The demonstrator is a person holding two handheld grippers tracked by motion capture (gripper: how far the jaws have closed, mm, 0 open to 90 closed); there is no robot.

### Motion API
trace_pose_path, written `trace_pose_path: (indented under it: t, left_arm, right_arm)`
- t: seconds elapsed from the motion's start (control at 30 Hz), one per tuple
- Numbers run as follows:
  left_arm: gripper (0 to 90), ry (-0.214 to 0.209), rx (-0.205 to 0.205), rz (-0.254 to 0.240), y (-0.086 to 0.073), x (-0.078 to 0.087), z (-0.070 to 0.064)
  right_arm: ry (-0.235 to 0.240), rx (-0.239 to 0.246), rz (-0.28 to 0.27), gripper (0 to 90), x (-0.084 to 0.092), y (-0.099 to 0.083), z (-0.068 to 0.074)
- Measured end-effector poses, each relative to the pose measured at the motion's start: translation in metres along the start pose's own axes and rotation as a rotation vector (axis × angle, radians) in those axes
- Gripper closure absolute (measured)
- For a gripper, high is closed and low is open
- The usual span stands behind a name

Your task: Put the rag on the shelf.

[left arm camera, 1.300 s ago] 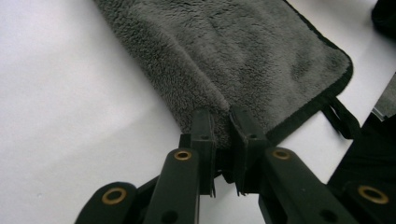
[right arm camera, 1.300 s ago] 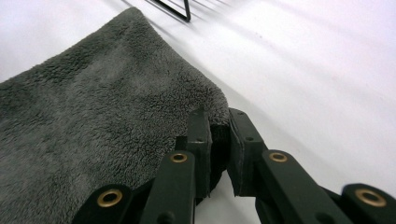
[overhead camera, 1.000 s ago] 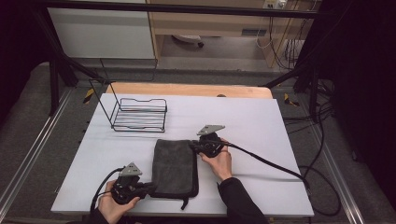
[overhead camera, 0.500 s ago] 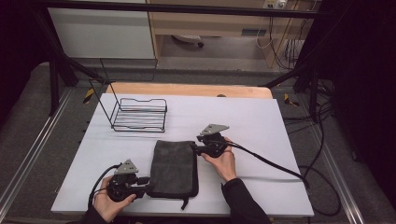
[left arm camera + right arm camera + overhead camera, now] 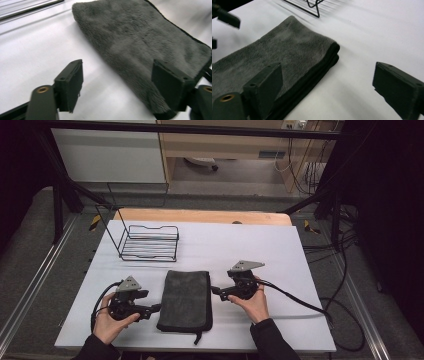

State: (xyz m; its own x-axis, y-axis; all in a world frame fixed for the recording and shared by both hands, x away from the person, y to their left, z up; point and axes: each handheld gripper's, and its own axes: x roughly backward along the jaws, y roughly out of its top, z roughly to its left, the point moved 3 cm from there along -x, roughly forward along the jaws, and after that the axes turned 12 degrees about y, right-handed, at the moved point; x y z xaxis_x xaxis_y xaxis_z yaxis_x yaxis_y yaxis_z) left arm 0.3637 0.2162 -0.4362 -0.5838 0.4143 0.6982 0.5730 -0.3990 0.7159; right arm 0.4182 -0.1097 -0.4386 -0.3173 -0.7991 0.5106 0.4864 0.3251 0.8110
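The folded towel lies lengthwise between both hand-held grippers: left hand-held gripper and right hand-held gripper, jaws just spread, flank its long edges, empty.

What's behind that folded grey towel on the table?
Behind the folded grey towel stands a black wire basket, apart from it, on the white table. Whatever lies under the towel is covered.
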Motion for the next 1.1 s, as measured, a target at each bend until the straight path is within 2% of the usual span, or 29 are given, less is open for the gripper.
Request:
trace_pose_path:
  t: [0.17,0.37,0.53,0.63,0.93,1.03,1.1]
  left_arm:
    - [10.7,0.01,0.017,-0.001,0.014,-0.012,0.009]
    - [10.1,0.065,0.033,-0.02,0.03,-0.024,0.018]
    - [11.5,0.093,0.068,-0.031,0.044,-0.036,0.025]
    - [14.7,0.116,0.086,-0.027,0.05,-0.045,0.03]
    - [32.6,0.121,0.141,0.004,0.057,-0.074,0.035]
    - [41.8,0.136,0.104,0.022,0.056,-0.081,0.033]
    - [47.0,0.116,0.109,0.041,0.054,-0.085,0.032]
  right_arm:
    - [-0.003,-0.014,0.003,4.8,0.006,-0.013,0.002]
    - [-0.018,-0.04,0.005,3.4,0.013,-0.027,0.002]
    - [-0.022,-0.043,0.006,3.2,0.016,-0.032,0.004]
    - [-0.021,-0.046,0.0,3.3,0.017,-0.032,0.005]
    - [-0.029,-0.049,0.0,3.1,0.017,-0.033,0.006]
    - [-0.031,-0.049,0.003,3.1,0.016,-0.033,0.006]
    - [-0.033,-0.048,0.006,3.2,0.016,-0.033,0.005]
